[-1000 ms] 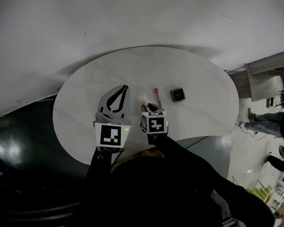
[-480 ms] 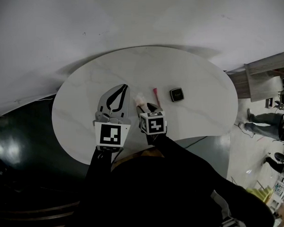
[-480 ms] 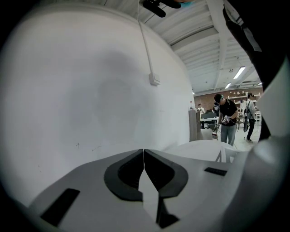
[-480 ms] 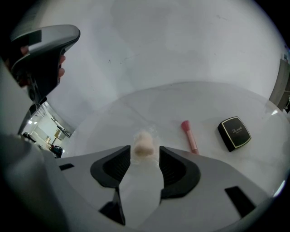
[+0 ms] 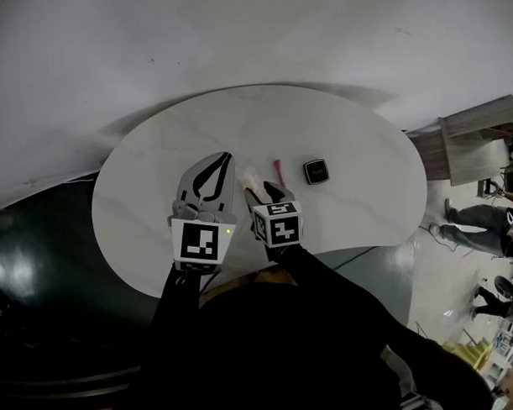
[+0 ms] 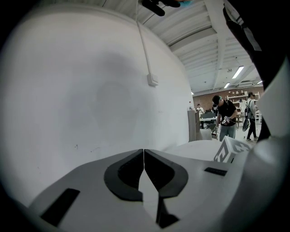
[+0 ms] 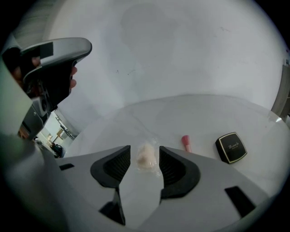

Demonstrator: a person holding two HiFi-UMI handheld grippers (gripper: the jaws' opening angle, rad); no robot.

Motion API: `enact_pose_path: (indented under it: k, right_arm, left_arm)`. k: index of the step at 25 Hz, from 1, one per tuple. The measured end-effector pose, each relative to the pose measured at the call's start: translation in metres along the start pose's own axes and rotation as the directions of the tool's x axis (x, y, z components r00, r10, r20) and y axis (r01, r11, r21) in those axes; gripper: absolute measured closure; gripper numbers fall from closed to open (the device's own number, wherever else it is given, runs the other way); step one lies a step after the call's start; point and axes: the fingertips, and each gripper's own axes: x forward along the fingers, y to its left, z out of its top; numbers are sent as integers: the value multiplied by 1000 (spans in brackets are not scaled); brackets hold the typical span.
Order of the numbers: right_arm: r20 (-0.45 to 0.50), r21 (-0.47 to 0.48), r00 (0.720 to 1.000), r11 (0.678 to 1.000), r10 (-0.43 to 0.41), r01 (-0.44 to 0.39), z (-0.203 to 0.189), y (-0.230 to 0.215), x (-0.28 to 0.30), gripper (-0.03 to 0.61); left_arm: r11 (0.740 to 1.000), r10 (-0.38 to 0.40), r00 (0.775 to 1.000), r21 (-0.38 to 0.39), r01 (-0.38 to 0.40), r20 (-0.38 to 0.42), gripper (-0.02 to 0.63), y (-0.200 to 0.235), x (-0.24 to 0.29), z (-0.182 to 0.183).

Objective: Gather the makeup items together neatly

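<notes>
White marble-look table (image 5: 347,138), plain pale wall behind. Left gripper (image 6: 143,156): jaws pressed together, nothing in them, parked over table beside the other one. Right gripper (image 7: 144,149): tipped down, just been opening, now roughly half apart. Cream makeup puff (image 7: 146,159) in clear wrap flat on table between its jaws, not pinched. Pink tube (image 7: 186,142) near puff's right, black compact (image 7: 231,147) further right, rough row, none touching.

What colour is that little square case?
The square compact case is black; the right gripper view shows it best.
</notes>
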Motion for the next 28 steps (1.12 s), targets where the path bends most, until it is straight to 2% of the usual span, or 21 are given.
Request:
enact_pose_path:
  k: [2,10,13,17,22,28]
  right_arm:
    - [29,-21,999,1000,13,-13,10,0,-5,367]
    - [165,-152,984,987,70,-45,56,-17,-40,383]
    - [191,-203,976,977,107,-68,67,-22,-54,393]
    - [254,-267,958,962,130,-59,89,-39,-75,401]
    - [352,-342,921,939,167,-40,119,-53,-108,414]
    - [473,-414,834,907,284,-74,156,-63,-155,436]
  left_arm:
    - [1000,16,1000,15,-16,-10,594,1,1,2]
    - [997,75,997,-20,-75,-5,594,-12,11,17]
    - [995,96,995,-23,-96,-11,594,-20,15,22]
    - [993,114,994,-16,-114,6,594,-35,25,38]
    - [991,136,991,4,-136,22,594,-52,33,55]
    - [983,183,981,17,-184,58,595,-66,36,79]
